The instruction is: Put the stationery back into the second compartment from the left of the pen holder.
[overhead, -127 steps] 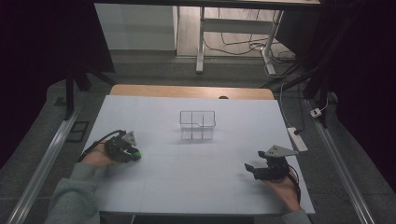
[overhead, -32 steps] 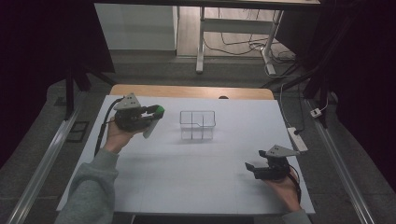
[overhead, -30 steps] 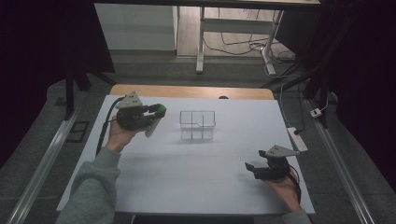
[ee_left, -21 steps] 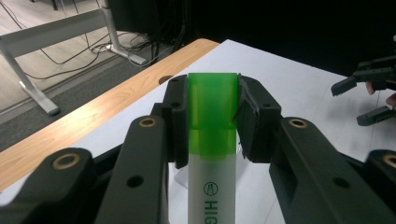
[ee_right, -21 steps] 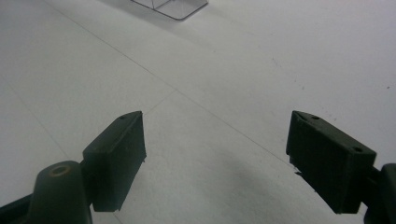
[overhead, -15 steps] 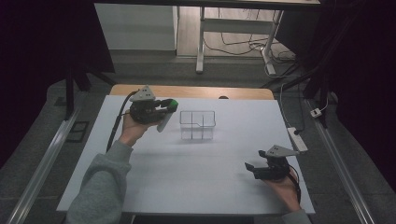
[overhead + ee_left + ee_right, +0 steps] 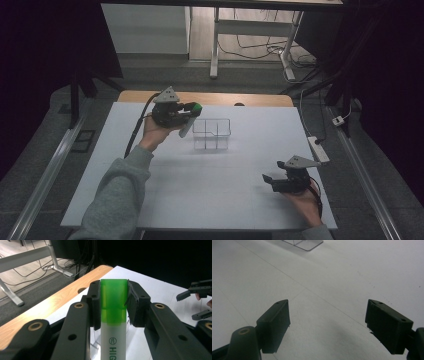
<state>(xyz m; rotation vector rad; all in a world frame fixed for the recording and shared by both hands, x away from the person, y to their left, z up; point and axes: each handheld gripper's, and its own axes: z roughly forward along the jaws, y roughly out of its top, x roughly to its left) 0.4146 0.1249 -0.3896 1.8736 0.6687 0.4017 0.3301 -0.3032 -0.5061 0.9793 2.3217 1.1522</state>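
My left gripper is shut on a highlighter with a green cap and a white body. It hangs above the table, just left of a clear divided box at the back middle. In the left gripper view both pads clamp the green cap, and the white body runs down toward the camera. My right gripper rests low at the front right of the white board. Its jaws stand wide apart over bare surface with nothing between them.
A white board covers the table, and a wooden strip shows along its far edge. A power strip lies off the right edge. A corner of the clear box shows far ahead of the right gripper.
My left gripper carried the highlighter up off the front left of the board, then rightward and farther back to the clear box's left side. The right gripper has stayed put.
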